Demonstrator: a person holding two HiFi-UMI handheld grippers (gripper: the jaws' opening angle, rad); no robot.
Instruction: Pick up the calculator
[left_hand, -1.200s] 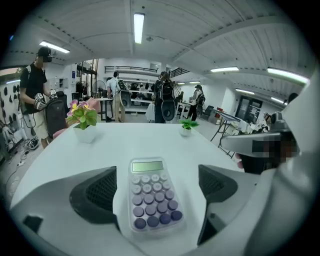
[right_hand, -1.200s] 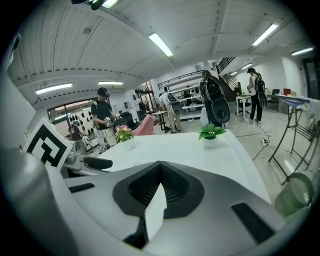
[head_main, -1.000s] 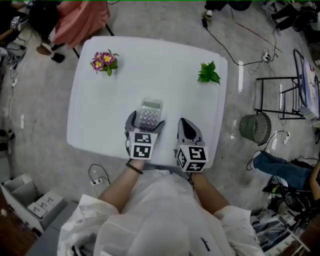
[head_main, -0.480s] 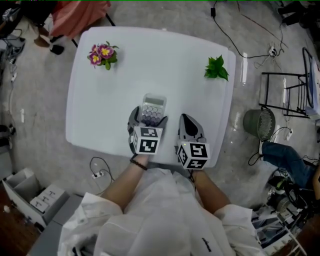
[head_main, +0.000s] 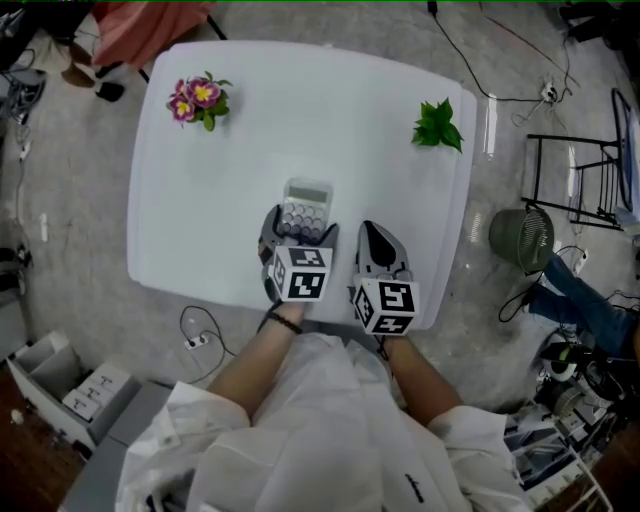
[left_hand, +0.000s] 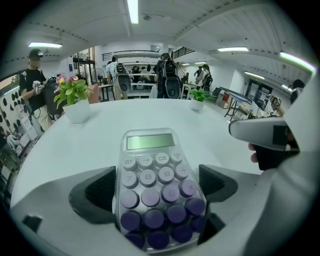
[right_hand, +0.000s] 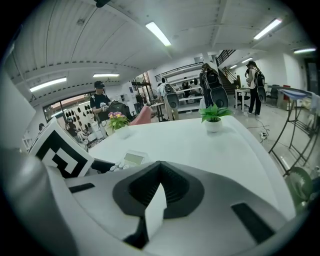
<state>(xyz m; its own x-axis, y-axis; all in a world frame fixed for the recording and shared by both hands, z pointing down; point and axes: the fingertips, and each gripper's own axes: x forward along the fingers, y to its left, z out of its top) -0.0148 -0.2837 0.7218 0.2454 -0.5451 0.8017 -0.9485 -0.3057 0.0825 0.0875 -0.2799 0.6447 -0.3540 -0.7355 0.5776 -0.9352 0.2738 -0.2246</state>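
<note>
Left hand-held gripper (left_hand: 158, 186) straddles the calculator (head_main: 306, 205) at the counter's (head_main: 300, 110) near middle, jaws apart along its sides; I judge them set to squeeze. Right hand-held gripper (right_hand: 159, 172), closed and empty, idles alongside.

calculator (head_main: 306, 203): clear glossy plastic shell, matt round keys running grey to purple, dull grey-green display.
left gripper (left_hand: 159, 186) and right gripper (right_hand: 159, 165): smooth white plastic shells, slight sheen. pads (left_hand: 102, 190) are black, ribbed, matt, rubber-like.
marker cube (head_main: 300, 275): matt black-on-white print.
table (head_main: 330, 110): smooth white top, low sheen.
floor (head_main: 80, 260): rough mottled grey, concrete-like.
</note>
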